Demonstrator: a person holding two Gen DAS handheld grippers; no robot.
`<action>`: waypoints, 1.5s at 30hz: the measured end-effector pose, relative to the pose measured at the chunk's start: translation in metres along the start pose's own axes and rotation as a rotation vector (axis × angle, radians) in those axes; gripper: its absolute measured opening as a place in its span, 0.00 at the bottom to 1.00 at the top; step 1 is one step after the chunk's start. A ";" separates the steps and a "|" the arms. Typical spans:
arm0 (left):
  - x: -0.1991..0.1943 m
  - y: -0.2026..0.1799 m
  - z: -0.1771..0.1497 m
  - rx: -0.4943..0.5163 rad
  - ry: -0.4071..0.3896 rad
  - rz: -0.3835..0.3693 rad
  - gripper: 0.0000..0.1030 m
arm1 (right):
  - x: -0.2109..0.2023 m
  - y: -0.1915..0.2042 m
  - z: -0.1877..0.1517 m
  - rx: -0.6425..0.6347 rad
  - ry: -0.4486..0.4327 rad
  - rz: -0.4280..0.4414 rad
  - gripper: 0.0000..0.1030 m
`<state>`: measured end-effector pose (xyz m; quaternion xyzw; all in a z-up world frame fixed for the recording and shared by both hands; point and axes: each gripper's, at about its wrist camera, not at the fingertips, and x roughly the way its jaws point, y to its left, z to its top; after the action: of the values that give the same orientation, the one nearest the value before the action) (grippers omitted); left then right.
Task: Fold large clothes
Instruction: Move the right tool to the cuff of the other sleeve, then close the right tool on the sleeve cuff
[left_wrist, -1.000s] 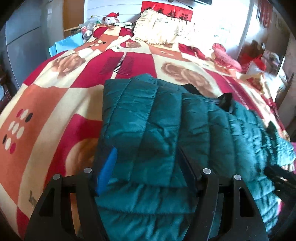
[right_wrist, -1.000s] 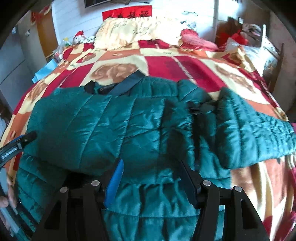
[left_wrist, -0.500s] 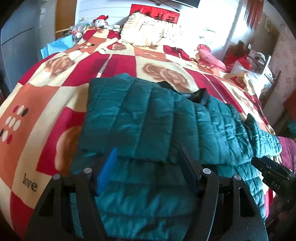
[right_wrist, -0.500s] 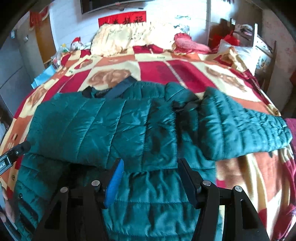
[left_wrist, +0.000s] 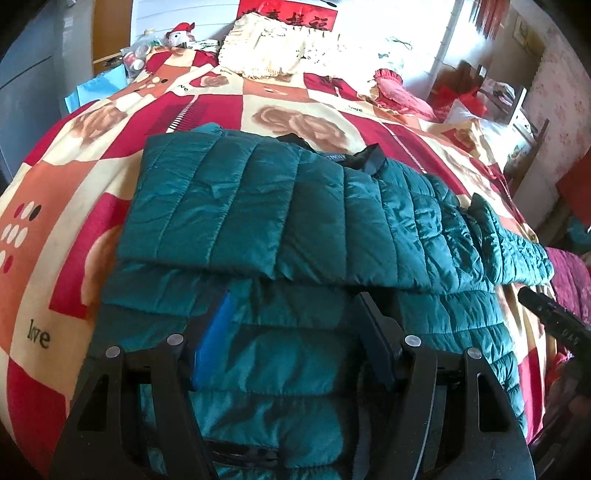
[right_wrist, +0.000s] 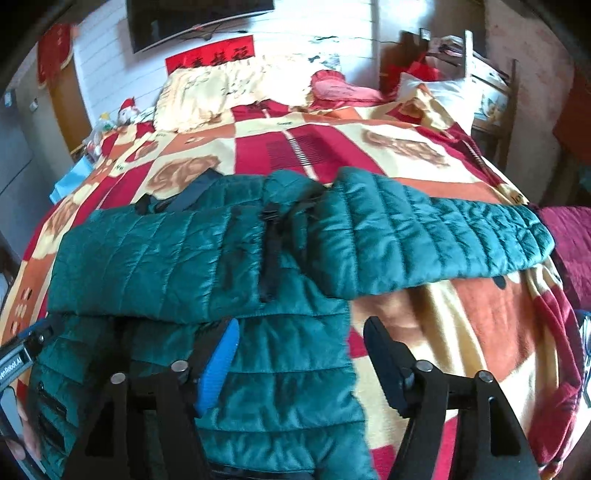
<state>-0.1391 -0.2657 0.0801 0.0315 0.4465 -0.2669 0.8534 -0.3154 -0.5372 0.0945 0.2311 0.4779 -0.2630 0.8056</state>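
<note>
On the bed: our big green puffy jacket (left_wrist: 295, 221) lies flat on the red and cream blanket (left_wrist: 74, 177), and it fills most of the near side.
Left sleeve: we see it folded over the chest (left_wrist: 229, 206), lying smooth on top.
Left gripper: our left gripper (left_wrist: 291, 332) hangs over the bottom part of the jacket, jaws wide apart, holding nothing.
Right gripper: our right gripper (right_wrist: 299, 354) is let go too, jaws apart, over the jacket's right edge.
Right sleeve: this one (right_wrist: 436, 236) sticks out sideways across the blanket, not folded yet.
How it feels: we think it is soft, light and squishy, and its shiny cloth may slide.
Where to grab: we would pinch the far cuff (right_wrist: 532, 236) of that sleeve, taking both layers, because puffy cloth springs back.
</note>
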 end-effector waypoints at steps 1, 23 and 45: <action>-0.001 -0.001 -0.001 0.001 0.000 0.000 0.66 | -0.001 -0.006 0.000 0.009 -0.001 0.000 0.70; 0.011 -0.017 -0.001 0.021 -0.004 0.014 0.66 | 0.022 -0.137 0.009 0.195 0.065 -0.137 0.83; 0.033 0.001 -0.002 -0.040 0.043 -0.009 0.66 | 0.067 -0.276 0.029 0.647 0.040 -0.095 0.78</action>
<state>-0.1246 -0.2781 0.0529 0.0182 0.4700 -0.2613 0.8429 -0.4474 -0.7767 0.0142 0.4576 0.3955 -0.4339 0.6677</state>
